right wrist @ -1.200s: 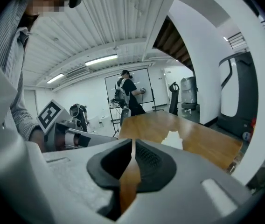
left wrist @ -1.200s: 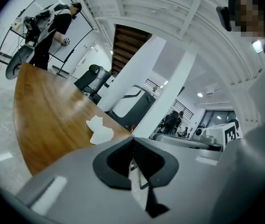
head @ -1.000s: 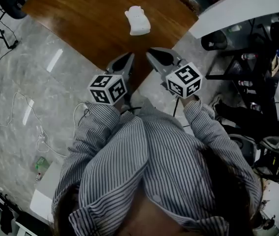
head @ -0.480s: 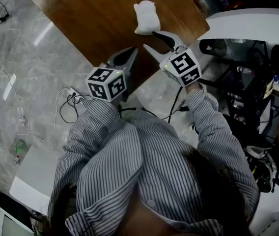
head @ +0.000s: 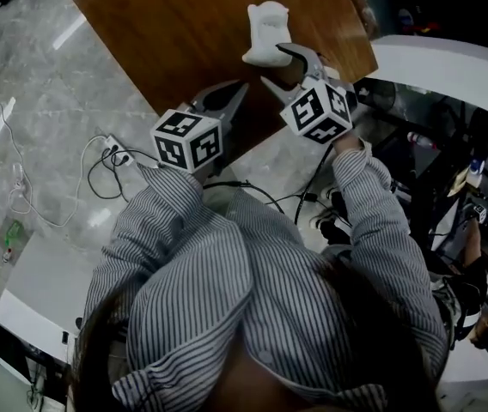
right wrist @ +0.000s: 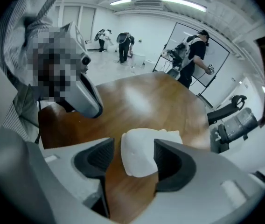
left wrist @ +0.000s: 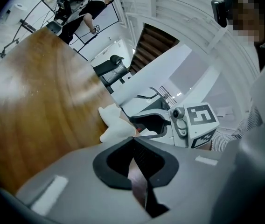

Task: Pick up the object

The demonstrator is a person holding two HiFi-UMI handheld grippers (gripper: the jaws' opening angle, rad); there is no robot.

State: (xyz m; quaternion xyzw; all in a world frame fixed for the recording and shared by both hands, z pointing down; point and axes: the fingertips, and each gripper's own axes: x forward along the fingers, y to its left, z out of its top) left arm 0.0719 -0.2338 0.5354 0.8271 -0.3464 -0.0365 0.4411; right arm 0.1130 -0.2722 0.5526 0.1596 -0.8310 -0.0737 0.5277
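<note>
right claw (head: 274,64): released, jaws wide apart, they have just been opening; points steeply down at the worktop (head: 167,33)
between right claw's jaws: white object (head: 267,31), a soft-looking lump; in the right gripper view it (right wrist: 144,157) fills most of the gap between the jaws of the claw (right wrist: 133,146)
contact: object sits hard against the right-hand jaw and a strip of bare wood shows on the left-hand side; pads not squeezing it
white object: resting on the worktop (right wrist: 142,101), near the edge on the right claw's side, not lifted
left claw (head: 242,86): clenched, jaw tips meet, nothing between them; in its own view the tips (left wrist: 133,139) close on a thin slit
left claw place: just beside the right claw, over the worktop's near edge, pointing nearly level
object from left claw: ahead and slightly to its right (left wrist: 116,127), well clear of its tips, with the right claw just beyond it
marker cubes: one on each claw, left (head: 188,140), right (head: 317,110)
arms: striped sleeves (head: 373,204) run back from both claws
floor under left claw: grey, with loose cables (head: 106,157)
</note>
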